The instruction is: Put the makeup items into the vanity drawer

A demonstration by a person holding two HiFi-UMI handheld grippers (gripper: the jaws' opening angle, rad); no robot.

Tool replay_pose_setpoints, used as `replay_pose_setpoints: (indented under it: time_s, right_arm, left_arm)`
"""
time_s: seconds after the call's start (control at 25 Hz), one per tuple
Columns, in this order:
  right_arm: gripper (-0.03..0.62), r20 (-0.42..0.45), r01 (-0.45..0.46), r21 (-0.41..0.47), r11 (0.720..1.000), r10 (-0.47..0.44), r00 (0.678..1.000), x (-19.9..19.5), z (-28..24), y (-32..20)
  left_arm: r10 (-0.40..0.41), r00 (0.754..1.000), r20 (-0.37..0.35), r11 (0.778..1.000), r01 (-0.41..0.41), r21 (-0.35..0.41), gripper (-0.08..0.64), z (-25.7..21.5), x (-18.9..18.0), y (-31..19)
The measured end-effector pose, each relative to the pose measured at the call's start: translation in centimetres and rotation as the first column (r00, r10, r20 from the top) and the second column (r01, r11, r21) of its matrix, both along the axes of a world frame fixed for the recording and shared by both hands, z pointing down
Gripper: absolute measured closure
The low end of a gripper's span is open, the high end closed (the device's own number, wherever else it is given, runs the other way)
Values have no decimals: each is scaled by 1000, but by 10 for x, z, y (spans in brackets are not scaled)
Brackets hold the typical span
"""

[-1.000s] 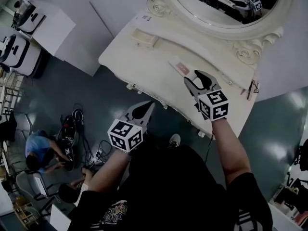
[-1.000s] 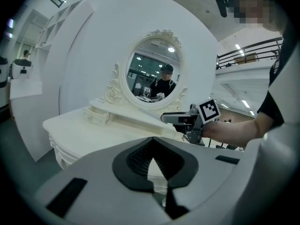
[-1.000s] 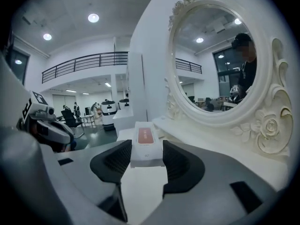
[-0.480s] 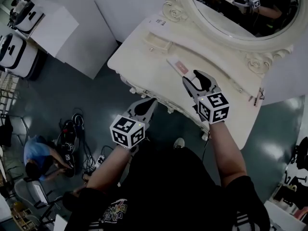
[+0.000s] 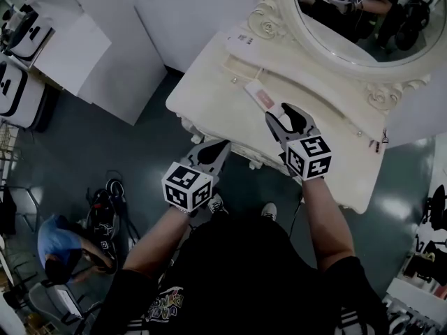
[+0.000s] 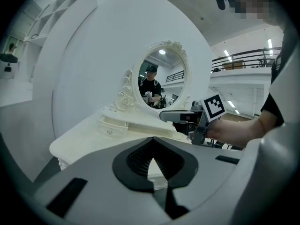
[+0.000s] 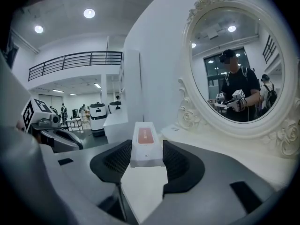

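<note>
A white makeup box with a red top (image 5: 260, 96) (image 7: 146, 137) lies on the cream vanity top (image 5: 209, 82). My right gripper (image 5: 286, 119) (image 7: 146, 147) hovers over the tabletop, open, with the near end of the box in line with the gap between its jaws and no pad touching it. My left gripper (image 5: 214, 152) (image 6: 152, 142) hangs in front of the vanity's front edge, its tips together and nothing in them. The drawer front with its knobs (image 5: 253, 165) looks closed.
An oval mirror (image 5: 363, 19) backs the vanity. A small drawer box (image 5: 241, 65) (image 6: 112, 125) sits on its far left, and small dark items (image 5: 381, 144) at its right end. White cabinets (image 5: 66, 47) stand at left; a person (image 5: 59, 246) crouches by cables (image 5: 105, 208).
Both grippers have moved forward toward the vanity, and the right one has come close up to the box. Neither pair of jaws has changed.
</note>
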State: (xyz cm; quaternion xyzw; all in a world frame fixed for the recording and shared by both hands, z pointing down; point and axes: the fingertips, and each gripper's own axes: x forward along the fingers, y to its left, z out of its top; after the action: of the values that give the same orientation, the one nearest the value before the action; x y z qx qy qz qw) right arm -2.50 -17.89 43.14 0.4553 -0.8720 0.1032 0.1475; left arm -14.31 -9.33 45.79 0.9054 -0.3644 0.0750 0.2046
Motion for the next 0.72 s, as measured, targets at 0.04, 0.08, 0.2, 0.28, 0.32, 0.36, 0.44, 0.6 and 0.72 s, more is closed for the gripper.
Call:
replay_pose_setpoints:
  time_s: [0.04, 0.08, 0.2, 0.28, 0.32, 0.36, 0.44, 0.6, 0.72]
  right_arm:
    - [368, -2, -8, 2, 1000, 8, 1000, -5, 0, -2]
    - [368, -4, -16, 3, 1000, 16, 1000, -10, 1, -3]
    - [368, -9, -42, 1, 999, 42, 999, -21, 3, -5]
    - [368, -16, -55, -2, 998, 55, 998, -27, 4, -5]
    - [368, -22, -59, -2, 998, 59, 998, -29, 4, -5]
    - [368, -28, -63, -4, 998, 63, 998, -31, 5, -5]
    - [368, -39, -72, -8, 997, 72, 997, -32, 6, -5]
    - [368, -59, -76, -17, 997, 75, 995, -31, 8, -10]
    - [368, -78, -70, -23, 997, 68, 995, -26, 11, -21]
  left_arm:
    - [11, 1000, 2, 1000, -11, 2, 558, 0, -6, -3]
    - [21, 1000, 5, 1000, -21, 2, 558, 1, -11, -5]
    - [47, 999, 8, 999, -47, 4, 558, 2, -25, -12]
    - [60, 998, 4, 998, -60, 7, 558, 1, -31, -16]
    - [65, 998, 0, 998, -65, 9, 558, 1, -33, -18]
    - [72, 997, -3, 997, -72, 9, 558, 0, -34, -19]
    - [84, 996, -8, 996, -84, 7, 558, 1, -34, -20]
    - [94, 995, -17, 995, -95, -14, 558, 6, -30, -22]
    - [100, 995, -18, 995, -100, -19, 558, 7, -23, -28]
